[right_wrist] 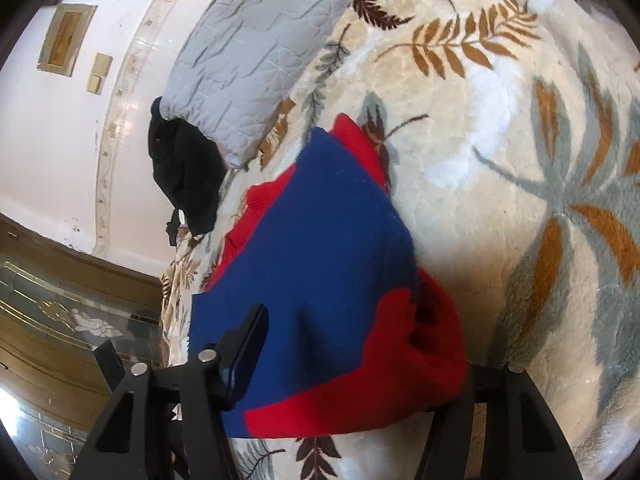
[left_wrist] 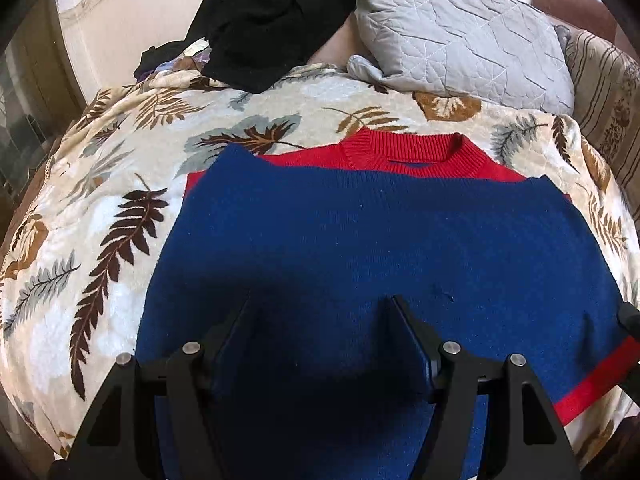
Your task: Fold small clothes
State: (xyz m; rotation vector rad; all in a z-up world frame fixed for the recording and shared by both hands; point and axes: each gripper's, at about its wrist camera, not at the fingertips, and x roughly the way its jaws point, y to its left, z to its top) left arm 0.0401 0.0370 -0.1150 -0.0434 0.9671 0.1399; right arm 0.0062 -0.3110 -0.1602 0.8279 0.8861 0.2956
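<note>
1. The sweater (left_wrist: 380,240), blue in the body with red collar and red hem band, lay on the leaf-patterned blanket (left_wrist: 100,208) covering the bed. In the left wrist view the blue body had been folded over so its edge fell just short of the red collar (left_wrist: 412,152) at the far side.

2. The left gripper (left_wrist: 320,312) hovered over the near part of the blue fabric. Its jaws stood apart with nothing clamped; the cloth lay beneath them, not between the pads.

3. The right gripper (right_wrist: 352,344) sat at the near right corner of the garment. Its left finger was plainly clear of the cloth; the right finger was hidden behind the bunched red hem (right_wrist: 400,360). The gap was wide, and I judged the fabric released rather than pinched.

4. A grey quilted pillow (left_wrist: 460,32) and a heap of black clothing (left_wrist: 272,20) lay at the far end of the bed, well apart from the sweater.

5. Judgement: one lengthwise fold appeared complete and both tools had let go.

6. The next move would call for taking hold of one side edge, probably the bunched red hem at the near right, and carrying it across to halve the garment. The lumpy hem should be flattened first, or the fold could set crooked.
</note>
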